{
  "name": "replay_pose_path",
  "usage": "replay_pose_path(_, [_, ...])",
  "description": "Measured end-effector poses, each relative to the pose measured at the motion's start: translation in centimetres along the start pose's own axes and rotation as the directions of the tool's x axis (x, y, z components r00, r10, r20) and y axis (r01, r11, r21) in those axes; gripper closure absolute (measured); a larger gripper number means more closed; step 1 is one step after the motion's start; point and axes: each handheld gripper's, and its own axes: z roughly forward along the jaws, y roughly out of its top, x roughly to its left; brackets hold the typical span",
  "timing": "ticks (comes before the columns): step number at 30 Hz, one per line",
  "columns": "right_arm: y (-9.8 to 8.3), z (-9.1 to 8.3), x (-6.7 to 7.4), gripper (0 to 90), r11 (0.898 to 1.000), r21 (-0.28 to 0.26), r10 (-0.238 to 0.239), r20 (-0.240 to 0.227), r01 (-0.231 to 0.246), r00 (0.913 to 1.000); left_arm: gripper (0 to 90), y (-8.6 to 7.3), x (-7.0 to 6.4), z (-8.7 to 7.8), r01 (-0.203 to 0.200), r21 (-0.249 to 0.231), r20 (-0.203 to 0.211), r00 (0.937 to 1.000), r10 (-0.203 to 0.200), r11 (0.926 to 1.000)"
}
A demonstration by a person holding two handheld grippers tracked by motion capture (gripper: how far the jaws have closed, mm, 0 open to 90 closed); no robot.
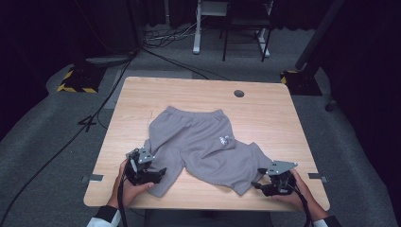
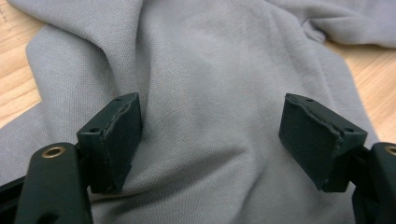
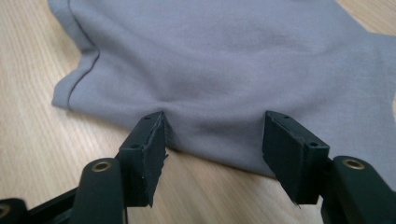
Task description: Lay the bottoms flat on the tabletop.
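Observation:
A pair of grey shorts (image 1: 198, 142) lies spread on the wooden table (image 1: 265, 113), waistband at the far side and both legs toward me. My left gripper (image 1: 161, 172) is at the hem of the left leg. In the left gripper view it (image 2: 210, 140) stands open over rumpled grey cloth (image 2: 210, 70), with its pads well apart. My right gripper (image 1: 258, 184) is at the outer edge of the right leg. In the right gripper view it (image 3: 217, 149) is open, the edge of the cloth (image 3: 233, 60) lying flat between the pads and not pinched.
A round cable hole (image 1: 239, 93) sits in the tabletop near the far right. Beyond the table are floor cables (image 1: 165, 38), a stand base with yellow-black stripes (image 1: 75, 81) at the left and white desk legs (image 1: 196, 28) at the back.

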Motion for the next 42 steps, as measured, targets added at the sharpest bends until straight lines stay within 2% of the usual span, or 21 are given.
replay_pose_path(2, [0.1,0.1,0.0,41.2,1.000,-0.002,-0.002,0.006,0.002,1.0000,21.7,0.0,0.0,0.1,-0.007,-0.001,-0.003,1.0000,0.007,1.0000])
replay_pose_path(3, [0.2,0.2,0.1,48.8,1.000,-0.003,-0.005,0.008,0.005,1.0000,21.5,0.0,-0.3,0.3,-0.020,0.000,-0.017,0.9997,0.020,0.9998])
replay_pose_path(5, [0.5,0.2,0.1,64.5,1.000,-0.002,0.002,0.017,-0.002,0.9999,20.0,0.1,-0.4,0.5,-0.013,-0.003,-0.008,0.9999,0.013,0.9999])
replay_pose_path(7, [0.7,0.4,0.1,72.8,1.000,0.003,0.002,0.022,-0.002,0.9998,18.6,0.2,-0.5,0.7,-0.006,-0.010,-0.009,0.9999,0.006,0.9999])
replay_pose_path(9, [0.8,0.5,0.2,76.3,1.000,0.007,0.003,0.030,-0.003,0.9995,18.1,0.2,-0.4,0.8,-0.011,-0.011,-0.010,0.9999,0.011,0.9999])
replay_pose_path(10, [1.2,0.6,0.3,82.6,1.000,0.023,-0.018,0.051,0.017,0.9985,17.3,0.3,-0.5,0.9,-0.002,-0.014,-0.011,0.9999,0.001,0.9999])
replay_pose_path(11, [1.3,0.6,0.3,85.4,0.999,0.028,-0.018,0.052,0.017,0.9985,17.1,0.3,-0.5,0.9,-0.002,-0.014,-0.011,0.9999,0.001,0.9999])
replay_pose_path(14, [1.7,0.4,0.2,86.4,1.000,0.010,-0.016,0.050,0.016,0.9986,17.1,0.3,-0.5,1.0,0.000,-0.016,-0.010,0.9999,0.000,0.9999])
replay_pose_path(15, [2.0,0.1,0.1,86.7,1.000,-0.013,-0.013,0.042,0.014,0.9990,17.1,0.3,-0.5,1.0,-0.002,-0.019,-0.010,0.9999,0.002,0.9998])
replay_pose_path(16, [2.8,-0.5,0.0,86.7,0.998,-0.055,-0.006,0.038,0.008,0.9993,17.1,0.3,-0.5,1.0,-0.003,-0.020,-0.011,0.9999,0.003,0.9998])
replay_pose_path(19, [4.7,-1.1,0.1,86.7,0.996,-0.084,-0.032,0.017,0.034,0.9993,16.8,0.3,-0.4,1.1,-0.011,-0.023,-0.007,0.9999,0.011,0.9997])
replay_pose_path(24, [7.8,-0.8,0.1,86.7,0.992,-0.112,-0.057,0.009,0.057,0.9984,16.8,0.4,-0.4,1.1,-0.015,-0.023,-0.009,0.9998,0.015,0.9996])
replay_pose_path(26, [10.2,0.2,-0.2,86.4,0.990,-0.128,-0.064,0.011,0.064,0.9979,16.7,0.4,-0.4,1.1,-0.018,-0.023,-0.005,0.9998,0.018,0.9996])
replay_pose_path(28, [11.0,0.7,-0.3,86.4,0.989,-0.134,-0.067,0.015,0.069,0.9976,16.8,0.4,-0.4,1.1,-0.019,-0.023,-0.003,0.9998,0.019,0.9996])
replay_pose_path(29, [12.3,1.8,-0.6,86.5,0.989,-0.135,-0.066,0.003,0.066,0.9978,16.8,0.4,-0.3,1.1,-0.020,-0.023,-0.001,0.9998,0.020,0.9995])
replay_pose_path(30, [12.3,1.8,-0.6,86.5,0.989,-0.135,-0.066,0.003,0.066,0.9978,16.8,0.4,-0.3,1.1,-0.020,-0.023,-0.001,0.9998,0.020,0.9995])
replay_pose_path(32, [14.0,3.3,-0.9,86.5,0.990,-0.119,-0.081,0.009,0.081,0.9967,16.8,0.4,-0.3,1.1,-0.024,-0.023,0.001,0.9997,0.024,0.9994])
replay_pose_path(35, [15.0,4.4,-1.2,86.4,0.991,-0.102,-0.089,0.018,0.091,0.9958,16.8,0.4,-0.3,1.1,-0.025,-0.023,0.002,0.9997,0.026,0.9994])
replay_pose_path(36, [15.9,5.4,-1.6,86.5,0.992,-0.090,-0.087,0.021,0.089,0.9959,16.8,0.4,-0.4,1.1,-0.022,-0.024,0.004,0.9997,0.022,0.9995])
replay_pose_path(39, [17.0,7.0,-2.1,86.2,0.992,-0.059,-0.106,0.055,0.110,0.9928,16.8,0.4,-0.4,1.1,-0.026,-0.023,0.004,0.9996,0.027,0.9994])
replay_pose_path(42, [17.5,8.6,-2.5,82.3,0.994,-0.056,-0.093,0.072,0.097,0.9931,16.8,0.4,-0.4,1.2,-0.026,-0.027,0.001,0.9997,0.026,0.9993])
